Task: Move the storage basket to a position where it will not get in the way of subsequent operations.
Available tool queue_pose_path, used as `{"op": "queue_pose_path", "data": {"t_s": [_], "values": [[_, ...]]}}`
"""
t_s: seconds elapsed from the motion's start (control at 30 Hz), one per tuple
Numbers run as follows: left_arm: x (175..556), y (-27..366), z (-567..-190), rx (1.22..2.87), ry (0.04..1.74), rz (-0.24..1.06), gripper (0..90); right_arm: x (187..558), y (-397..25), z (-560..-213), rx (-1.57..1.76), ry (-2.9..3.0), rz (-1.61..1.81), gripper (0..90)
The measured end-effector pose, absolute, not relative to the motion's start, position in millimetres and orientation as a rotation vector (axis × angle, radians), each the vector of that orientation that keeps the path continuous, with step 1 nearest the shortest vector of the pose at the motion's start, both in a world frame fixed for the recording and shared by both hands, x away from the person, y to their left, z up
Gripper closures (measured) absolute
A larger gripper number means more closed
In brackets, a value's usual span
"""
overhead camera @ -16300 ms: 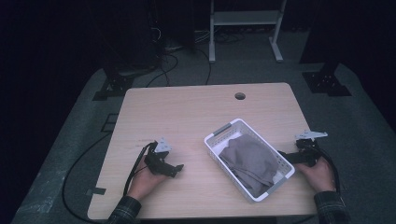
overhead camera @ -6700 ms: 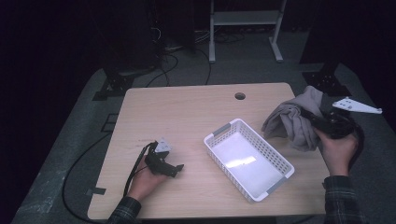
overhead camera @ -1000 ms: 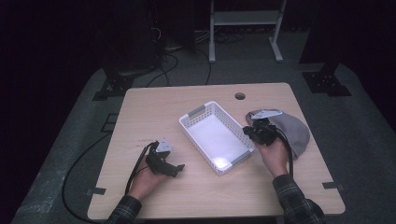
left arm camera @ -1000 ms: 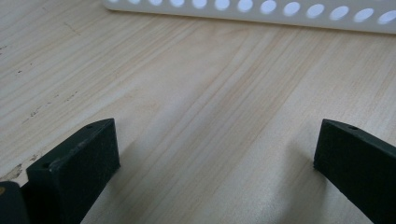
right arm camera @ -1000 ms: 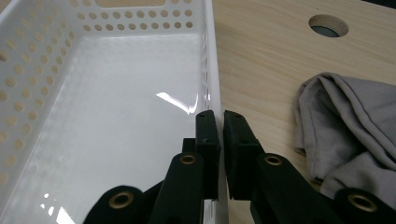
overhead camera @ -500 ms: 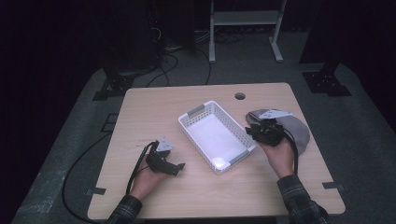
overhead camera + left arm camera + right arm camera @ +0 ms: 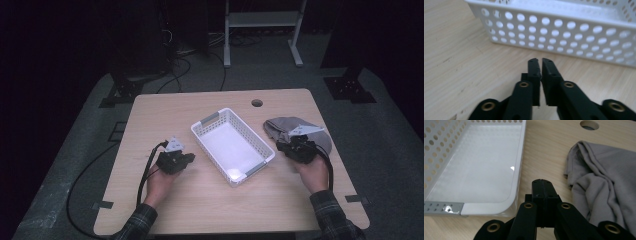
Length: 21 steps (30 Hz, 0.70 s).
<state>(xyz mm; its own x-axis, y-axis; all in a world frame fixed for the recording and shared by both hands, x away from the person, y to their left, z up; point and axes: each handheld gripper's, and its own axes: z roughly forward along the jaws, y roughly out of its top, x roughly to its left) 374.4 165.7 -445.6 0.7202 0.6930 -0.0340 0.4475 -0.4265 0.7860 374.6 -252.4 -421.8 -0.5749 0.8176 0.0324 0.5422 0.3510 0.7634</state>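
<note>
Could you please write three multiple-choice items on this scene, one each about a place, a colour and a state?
1. Where does the grey cloth lie?
A. inside the basket
B. on the table, on the basket's right
C. on the floor

2. What colour is the basket?
A. white
B. blue
C. black

3. How do the right tongs stand?
A. shut on the cloth
B. wide open
C. shut, holding nothing

Answers:
1. B, since the high view shows the cloth on the wood beside the basket.
2. A, as its perforated walls are white.
3. C, because the right gripper view shows the jaws pressed together with nothing between them.
</note>
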Motion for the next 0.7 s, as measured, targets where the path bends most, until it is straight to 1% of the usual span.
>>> {"op": "queue_pose_path", "data": {"t_s": [0.33,0.7], "values": [[393.5,146.1,-453.8,2.087,0.883,0.379,90.0,375.6,-245.9,-427.9,1.134,2.345,1.090,89.6],[397.2,153.3,-449.3,2.060,0.891,0.365,89.6,364.1,-221.9,-426.6,0.973,2.440,1.138,89.6]]}}
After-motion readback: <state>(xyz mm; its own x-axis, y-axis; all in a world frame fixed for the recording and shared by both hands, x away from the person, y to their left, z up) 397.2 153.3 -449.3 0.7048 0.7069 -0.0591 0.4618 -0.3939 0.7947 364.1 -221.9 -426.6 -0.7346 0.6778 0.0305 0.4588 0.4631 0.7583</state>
